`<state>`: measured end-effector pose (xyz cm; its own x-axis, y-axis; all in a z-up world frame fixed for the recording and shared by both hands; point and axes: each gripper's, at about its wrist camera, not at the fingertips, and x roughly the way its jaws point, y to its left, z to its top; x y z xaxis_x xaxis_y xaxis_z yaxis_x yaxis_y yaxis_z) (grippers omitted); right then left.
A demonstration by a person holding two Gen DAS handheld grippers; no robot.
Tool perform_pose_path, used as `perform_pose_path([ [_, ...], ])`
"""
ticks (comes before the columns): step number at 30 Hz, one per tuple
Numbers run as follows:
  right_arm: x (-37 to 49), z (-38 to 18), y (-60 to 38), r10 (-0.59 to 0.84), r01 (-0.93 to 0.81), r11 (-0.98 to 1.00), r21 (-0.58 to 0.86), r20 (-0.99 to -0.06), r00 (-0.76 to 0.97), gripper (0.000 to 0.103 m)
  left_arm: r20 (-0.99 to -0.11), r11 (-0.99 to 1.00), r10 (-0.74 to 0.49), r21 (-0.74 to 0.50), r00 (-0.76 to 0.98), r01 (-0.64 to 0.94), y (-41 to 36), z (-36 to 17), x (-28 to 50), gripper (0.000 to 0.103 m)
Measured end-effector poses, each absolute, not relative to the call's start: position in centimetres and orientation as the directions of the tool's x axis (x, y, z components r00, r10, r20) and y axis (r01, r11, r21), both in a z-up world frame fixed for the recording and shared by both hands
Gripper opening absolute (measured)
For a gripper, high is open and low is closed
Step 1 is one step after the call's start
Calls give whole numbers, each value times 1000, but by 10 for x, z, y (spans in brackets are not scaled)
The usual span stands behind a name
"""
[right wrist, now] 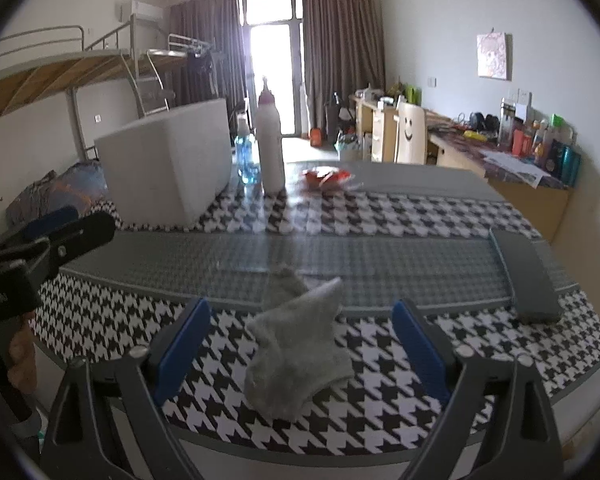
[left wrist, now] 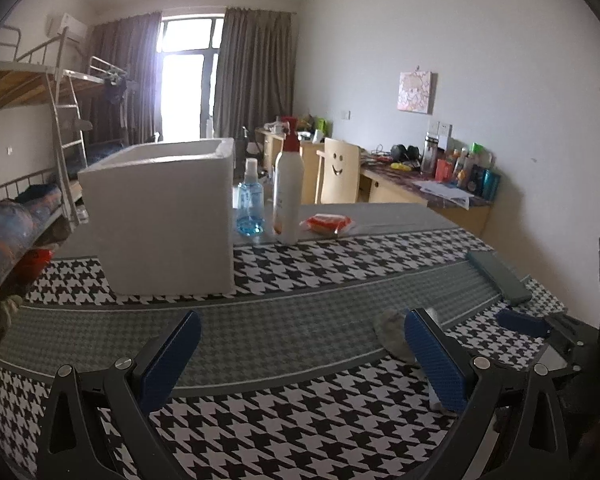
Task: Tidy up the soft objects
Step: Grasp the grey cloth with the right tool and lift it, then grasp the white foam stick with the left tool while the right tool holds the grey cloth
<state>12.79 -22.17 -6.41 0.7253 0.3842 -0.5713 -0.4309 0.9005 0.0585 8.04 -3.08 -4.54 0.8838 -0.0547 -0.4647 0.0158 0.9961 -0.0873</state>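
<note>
- Right wrist view looked along the right gripper (right wrist: 302,354), whose jaws stood wide with blue pads (right wrist: 184,346) on either side of a crumpled grey sock (right wrist: 296,354)
- the sock lay on the checked cloth (right wrist: 400,216) between the pads, and neither pad touched it
- at 1 o'clock from the sock, well apart, a flat grey case (right wrist: 528,276) rested on the cloth's grey stripe
- at 11 o'clock, far back on the table, stood a white foam box (right wrist: 168,168), open at the top
- just beside the box at its 3 o'clock stood a small blue bottle (right wrist: 246,156) and a tall white bottle (right wrist: 270,148), with a red packet (right wrist: 326,178) further toward 3 o'clock
- at 9 o'clock in this view the left gripper (right wrist: 66,226) showed from the side, a hand (right wrist: 20,354) below it on the handle; its gap could not be judged from here
- Left wrist view showed the left gripper (left wrist: 302,354) spread wide over bare cloth (left wrist: 340,412), nothing between its pads (left wrist: 172,360)
- the sock (left wrist: 390,334) showed at 3 o'clock, partly hidden behind the right-hand pad and outside the jaws
- further toward 3 o'clock a blue pad of the right gripper (left wrist: 520,322) showed near the sock
- the foam box (left wrist: 160,220) stood at 11 o'clock, the two bottles (left wrist: 288,184) and the red packet (left wrist: 328,224) at 12 o'clock, the grey case (left wrist: 498,276) at 2 o'clock
</note>
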Motion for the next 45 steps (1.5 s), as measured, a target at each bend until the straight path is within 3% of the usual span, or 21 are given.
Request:
perform_pose_path([
  [4,128,-72,-219,386,-443,894,59,-602,699,81,-477,995,-62,-93,876,20,-32,-50,84,102],
  [9,131,-79,-217,388,-448,891,71,-632,671,57,-493,995,-69,-94,867,26,-35,-54,85,102],
  [13,137,-89,-217,383,-450,890,78,-663,643,47,-504,995,-74,-91,861,33,-37,-56,87,102],
  [16,142,-95,-219,387,-450,888,92,-679,624,30,-513,995,-77,-92,855,35,-39,-59,89,102],
  [18,145,-97,-221,400,-454,884,114,-686,607,14,-517,995,-78,-91,852,37,-40,-60,90,102],
  [22,146,-93,-228,408,-449,885,125,-674,616,10,-525,995,-87,-95,847,43,-43,-62,92,102],
  [33,149,-87,-243,389,-399,905,148,-667,635,11,-542,992,-123,-98,832,82,-56,-68,94,102],
  [34,148,-88,-240,389,-406,903,140,-670,632,15,-543,992,-120,-96,831,81,-56,-69,94,102],
  [36,147,-91,-234,399,-419,896,144,-673,622,47,-545,993,-117,-93,830,79,-55,-70,93,102],
  [38,146,-92,-234,424,-422,890,174,-661,619,63,-547,992,-119,-96,829,79,-53,-71,94,102],
  [45,145,-99,-243,401,-392,903,175,-673,622,63,-562,989,-146,-99,814,109,-60,-76,97,102],
])
